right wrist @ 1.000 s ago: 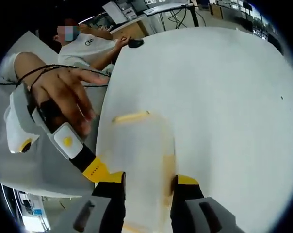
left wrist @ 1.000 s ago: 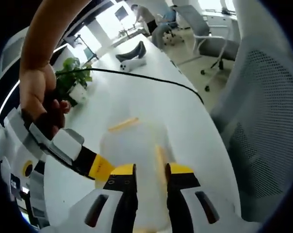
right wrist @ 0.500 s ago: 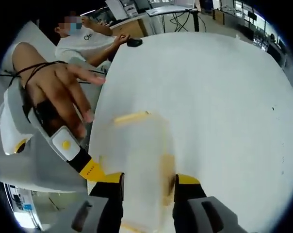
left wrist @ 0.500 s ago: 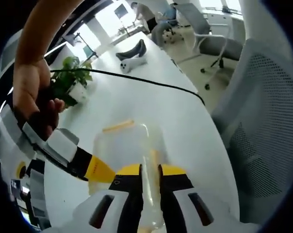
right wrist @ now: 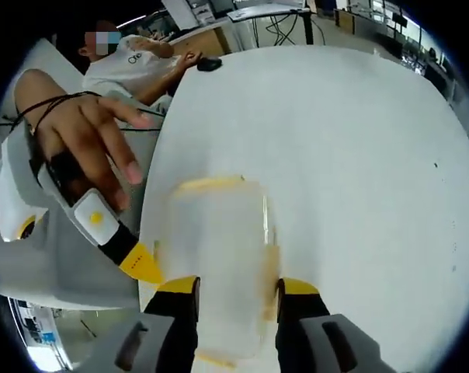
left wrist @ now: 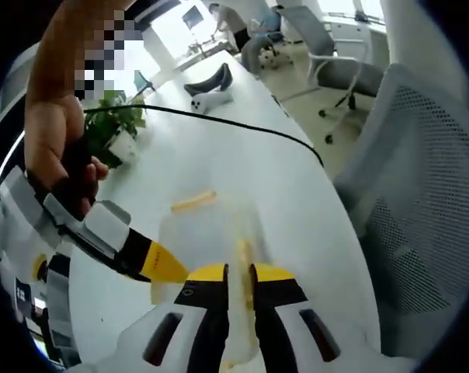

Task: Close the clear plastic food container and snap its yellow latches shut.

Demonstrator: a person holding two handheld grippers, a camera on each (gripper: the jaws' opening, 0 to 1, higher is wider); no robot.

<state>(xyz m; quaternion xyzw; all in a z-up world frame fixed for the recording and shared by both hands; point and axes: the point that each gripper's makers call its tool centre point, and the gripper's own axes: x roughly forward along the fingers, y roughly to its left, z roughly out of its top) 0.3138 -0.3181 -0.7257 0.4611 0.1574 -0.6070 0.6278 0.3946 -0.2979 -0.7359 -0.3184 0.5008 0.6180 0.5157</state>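
The clear plastic container lies on the white table with its lid on. One yellow latch is at its far end. My left gripper is shut on the yellow side latch. The right gripper, held by a hand, touches the container's left side. In the right gripper view the container lies lengthwise with a far latch and a right side latch. My right gripper is open, its jaws standing apart over the near end. The left gripper meets the container's left edge.
A potted plant, a black cable and a white controller lie farther back on the table. A grey mesh chair stands at the table's right edge. A seated person is beyond the table.
My left gripper's jaws have closed from wide apart to a narrow gap on the side latch. The right gripper's jaws kept their spacing over the container.
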